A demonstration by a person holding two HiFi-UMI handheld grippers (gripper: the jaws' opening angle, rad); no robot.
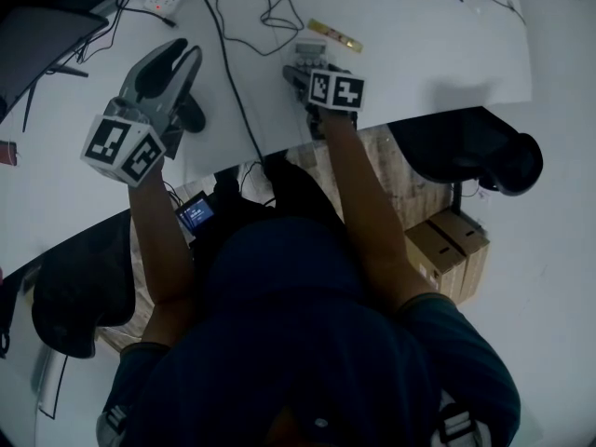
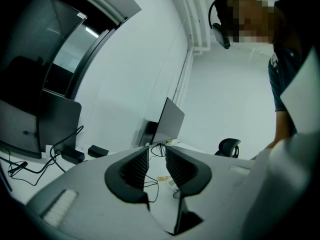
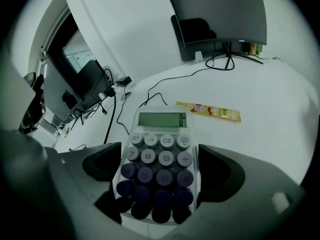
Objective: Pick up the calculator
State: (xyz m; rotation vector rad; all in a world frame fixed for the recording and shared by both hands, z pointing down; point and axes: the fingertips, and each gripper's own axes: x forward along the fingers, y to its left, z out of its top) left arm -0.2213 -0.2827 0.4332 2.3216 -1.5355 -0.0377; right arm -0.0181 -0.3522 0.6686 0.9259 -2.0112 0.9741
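The white desk (image 1: 438, 45) lies under both tools, and a dark monitor (image 3: 220, 9) stands far ahead of the right gripper (image 3: 159, 156), well clear of the work; the left gripper (image 2: 157, 159) is off to the side above bare desk, its jaws only narrowly parted with nothing between them, apparently parked so as not to crowd the grasp. The right gripper is low at the desk surface, its jaws pressed against the two long edges of the calculator (image 3: 160, 134); the keypad's near rows sit between the pads while the display end reaches out beyond the tips. Taking it across the narrow width, near one end, suits the jaw span, though I judge the free display end may droop on lifting; whether it has left the desk I cannot tell. A yellow instant-coffee sachet (image 3: 208, 111) lies ahead of the tips and to their right, apart from the calculator and not in the way.
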